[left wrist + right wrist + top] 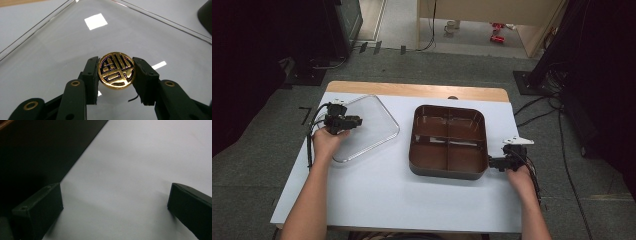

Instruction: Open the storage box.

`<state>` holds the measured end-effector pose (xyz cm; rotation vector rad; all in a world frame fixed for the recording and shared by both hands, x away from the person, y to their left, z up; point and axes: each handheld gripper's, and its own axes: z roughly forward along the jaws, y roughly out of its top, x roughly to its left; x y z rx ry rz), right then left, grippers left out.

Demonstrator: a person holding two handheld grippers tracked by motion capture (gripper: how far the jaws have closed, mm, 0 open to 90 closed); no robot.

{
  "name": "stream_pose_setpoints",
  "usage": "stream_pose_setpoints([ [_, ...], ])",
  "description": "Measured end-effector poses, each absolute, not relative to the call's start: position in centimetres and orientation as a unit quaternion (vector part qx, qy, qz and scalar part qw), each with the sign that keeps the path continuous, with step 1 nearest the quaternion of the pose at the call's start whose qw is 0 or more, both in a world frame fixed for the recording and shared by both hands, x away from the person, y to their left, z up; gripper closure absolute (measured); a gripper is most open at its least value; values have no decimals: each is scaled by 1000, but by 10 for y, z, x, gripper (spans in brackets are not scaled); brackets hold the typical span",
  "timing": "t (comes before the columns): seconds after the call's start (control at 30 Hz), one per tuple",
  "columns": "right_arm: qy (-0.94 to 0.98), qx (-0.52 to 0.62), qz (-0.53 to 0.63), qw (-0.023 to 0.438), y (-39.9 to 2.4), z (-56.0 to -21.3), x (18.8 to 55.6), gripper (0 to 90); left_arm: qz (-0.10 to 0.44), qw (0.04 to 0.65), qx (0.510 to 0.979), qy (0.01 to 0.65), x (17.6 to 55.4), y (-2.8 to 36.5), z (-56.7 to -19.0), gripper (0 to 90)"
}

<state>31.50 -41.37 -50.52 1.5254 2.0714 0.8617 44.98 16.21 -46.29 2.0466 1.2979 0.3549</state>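
The left hand-held gripper (pixel 358 120) is squeezing its two jaws tight, with the left arm reaching far forward. The right hand-held gripper (pixel 490 162) is holding its jaws wide apart, low down.

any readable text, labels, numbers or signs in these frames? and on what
No readable words, brand names or numbers.
One sign: a gold round knob on the clear lid, held between the jaws of the left tool, bears a black stylised emblem that looks like a seal-style character; I cannot read it.
The brown divided tray bears no marking.
The red items on the floor far behind the table are too small and blurred to read.
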Motion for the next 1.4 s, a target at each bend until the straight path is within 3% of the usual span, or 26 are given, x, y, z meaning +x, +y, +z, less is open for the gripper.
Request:
stream_pose_setpoints([
  [0.5, 746, 549, 310, 213, -414, -505, 315, 0, 132, 332, 785, 506, 451, 162, -471, 581],
  [0.8, 746, 549, 310, 213, -414, -505, 315, 0, 122, 330, 791, 501, 449, 158, -466, 429],
  [1.17, 746, 549, 310, 213, -414, -505, 315, 0, 141, 356, 786, 486, 437, 157, -438, 393],
  [1.4, 746, 549, 310, 213, -414, -505, 315, 0, 128, 379, 785, 473, 427, 151, -423, 368],
])
